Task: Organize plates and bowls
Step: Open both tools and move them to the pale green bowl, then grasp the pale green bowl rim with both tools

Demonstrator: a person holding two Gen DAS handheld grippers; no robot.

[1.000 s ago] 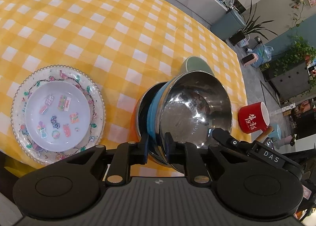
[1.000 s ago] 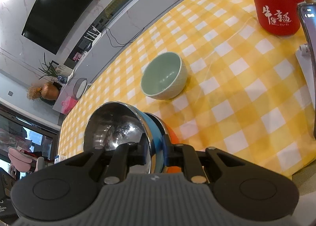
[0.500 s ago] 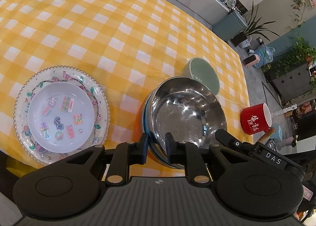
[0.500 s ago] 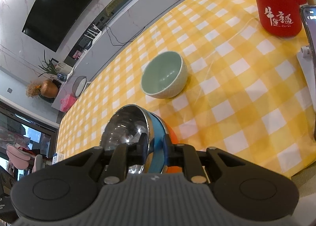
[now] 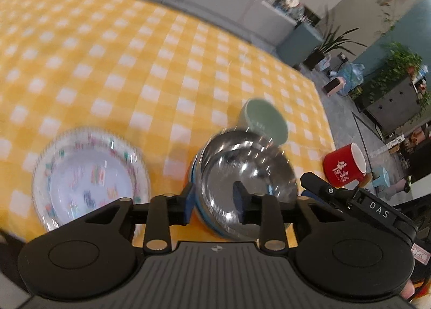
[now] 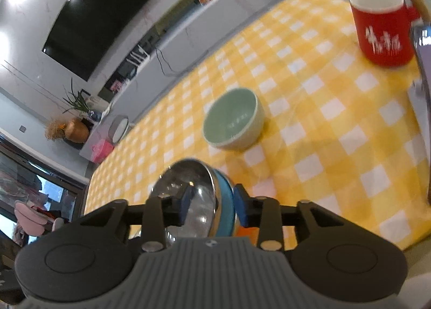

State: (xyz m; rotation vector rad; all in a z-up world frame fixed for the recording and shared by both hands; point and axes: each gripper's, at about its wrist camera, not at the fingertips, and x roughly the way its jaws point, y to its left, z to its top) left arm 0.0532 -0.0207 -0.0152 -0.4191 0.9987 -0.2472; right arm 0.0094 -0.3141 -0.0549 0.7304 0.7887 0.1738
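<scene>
A steel bowl (image 5: pixel 242 168) is nested in a blue bowl (image 6: pixel 225 201) and an orange one (image 6: pixel 243 232), and the stack sits on the yellow checked tablecloth. My left gripper (image 5: pixel 214 201) straddles the stack's near rim; its jaws are opening, with the pads off the rim. From the other side, my right gripper (image 6: pixel 213 205) straddles the rim too, jaws opening and rim loose between them. A pale green bowl (image 5: pixel 265 120) (image 6: pixel 231 120) stands just beyond the stack. A small decorated plate on a larger one (image 5: pixel 89 171) lies to the left.
A red mug (image 5: pixel 343 166) (image 6: pixel 382 34) stands near the table's right edge. A phone on a stand (image 6: pixel 423 66) rises at the far right of the right wrist view. Past the table are a grey sideboard, plants and a wall screen.
Both grippers' jaws have spread apart and let go of the bowl stack's rim. The stack has settled from tilted to level on the cloth. Both views are now blurred.
</scene>
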